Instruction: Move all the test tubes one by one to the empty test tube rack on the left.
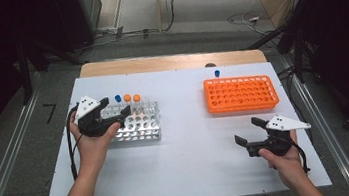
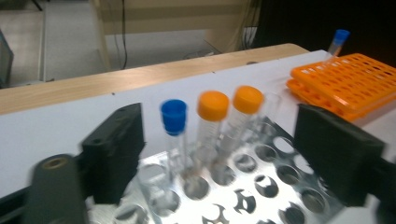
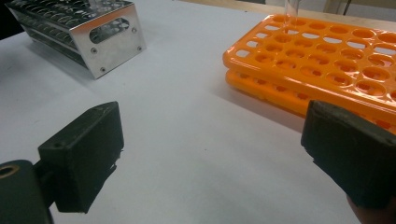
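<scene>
White bench point(image 1: 190, 161) in the high view, carrying a steel rack point(image 1: 138, 125) and an orange rack point(image 1: 240, 93). Left claw point(image 1: 116, 108) held over the steel rack, just short of three capped tubes standing upright in its far row: blue tube point(image 1: 118, 100), then two orange tubes point(image 1: 127, 99) point(image 1: 137, 99). Jaws spread, nothing between them. Right claw point(image 1: 248, 130) parked low over bare bench, well apart from both racks, likely waiting its turn. One blue-capped tube point(image 1: 217, 74) already standing at the orange rack's far edge, so probably a rack-to-rack transfer.

Left claw view: blue tube point(image 2: 173, 122) just ahead and inside the left jaw, orange tubes point(image 2: 212, 112) point(image 2: 247, 105) ahead, between the jaws but untouched. Jaws wide, apparently lined up to take one tube by its upper part, clear of the neighbours. Orange rack point(image 2: 345, 79) farther off to the right.

Right claw view: jaws wide open, empty, bare bench between them. Orange rack point(image 3: 327, 60) ahead to the right, steel rack point(image 3: 88, 32) ahead to the left, both out of reach.
</scene>
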`<state>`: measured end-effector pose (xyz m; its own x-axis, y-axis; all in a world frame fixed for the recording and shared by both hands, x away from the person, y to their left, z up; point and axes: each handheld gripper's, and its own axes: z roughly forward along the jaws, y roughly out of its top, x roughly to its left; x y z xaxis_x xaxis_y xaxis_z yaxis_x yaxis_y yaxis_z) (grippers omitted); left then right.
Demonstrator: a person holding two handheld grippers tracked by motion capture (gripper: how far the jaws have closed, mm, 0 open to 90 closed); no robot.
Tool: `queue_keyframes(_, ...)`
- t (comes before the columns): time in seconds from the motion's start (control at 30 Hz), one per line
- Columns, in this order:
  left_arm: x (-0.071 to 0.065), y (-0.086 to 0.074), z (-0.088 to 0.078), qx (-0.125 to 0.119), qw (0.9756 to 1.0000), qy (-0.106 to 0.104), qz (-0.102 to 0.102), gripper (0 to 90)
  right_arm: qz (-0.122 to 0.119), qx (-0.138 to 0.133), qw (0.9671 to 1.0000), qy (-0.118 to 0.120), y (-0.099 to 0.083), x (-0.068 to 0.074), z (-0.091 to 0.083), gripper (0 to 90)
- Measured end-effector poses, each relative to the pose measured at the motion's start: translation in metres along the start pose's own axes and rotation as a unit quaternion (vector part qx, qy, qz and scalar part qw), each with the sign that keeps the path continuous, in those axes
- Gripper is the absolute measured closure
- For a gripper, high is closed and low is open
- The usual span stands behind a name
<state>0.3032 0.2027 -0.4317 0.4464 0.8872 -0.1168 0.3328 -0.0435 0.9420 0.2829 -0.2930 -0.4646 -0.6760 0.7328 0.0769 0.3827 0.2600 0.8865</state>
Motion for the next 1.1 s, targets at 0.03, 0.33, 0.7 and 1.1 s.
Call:
queue_keyframes(0.03,-0.003,-0.002,-0.003,-0.001,1.0000,-0.008,-0.001,10.5,0.003,0.001,1.0000,0.000,0.001,0.000,0.001,4.3)
queue_keyframes(0.33,-0.031,-0.012,-0.023,-0.017,0.9985,-0.052,0.001,0.0,0.008,0.002,1.0000,0.000,0.016,-0.003,0.015,4.3)
queue_keyframes(0.7,-0.062,-0.023,-0.042,-0.026,0.9952,-0.094,0.011,0.0,0.006,0.000,0.9999,-0.010,0.043,-0.016,0.049,4.7)
queue_keyframes(1.1,-0.070,-0.035,-0.040,-0.014,0.9941,-0.107,0.012,0.0,0.028,0.005,0.9979,-0.057,0.073,-0.033,0.102,18.3)
